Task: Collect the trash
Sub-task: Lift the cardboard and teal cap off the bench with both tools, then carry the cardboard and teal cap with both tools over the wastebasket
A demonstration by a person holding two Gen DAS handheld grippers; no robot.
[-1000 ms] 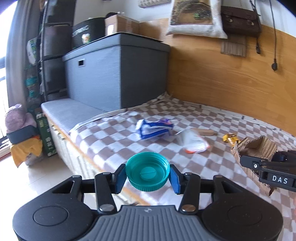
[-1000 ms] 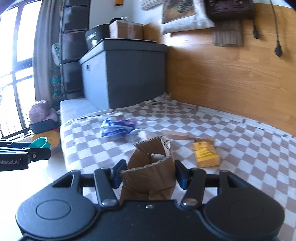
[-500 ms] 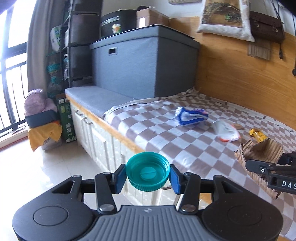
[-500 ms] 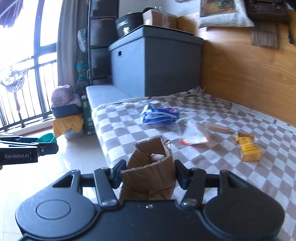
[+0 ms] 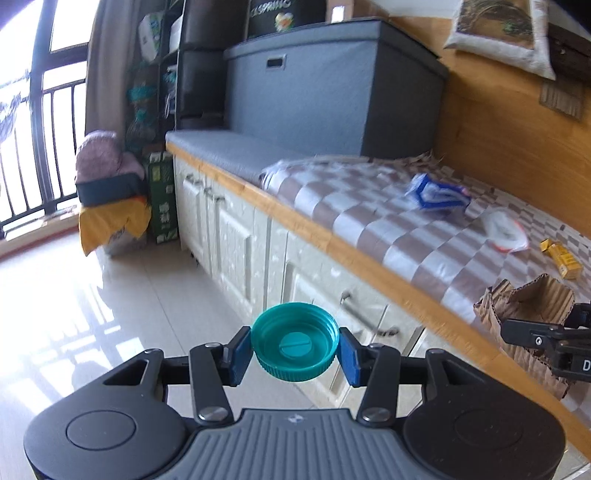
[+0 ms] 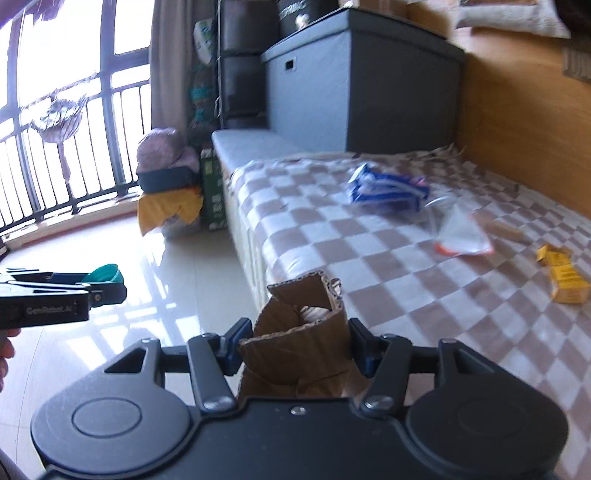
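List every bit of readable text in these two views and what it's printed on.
"GenRobot.AI": side of the left tongs.
"SPRING", first letters cut off: black container on the grey storage box.
"D": right tongs, remainder cut off.
Green carton, yellow box: print too blurred.

Daylight came through a barred window [image 6: 55,122] onto the glossy tiled floor [image 5: 92,295]. A grey storage box [image 5: 332,88] stood against the wooden wall [image 5: 498,122], above white cabinets [image 5: 236,236].
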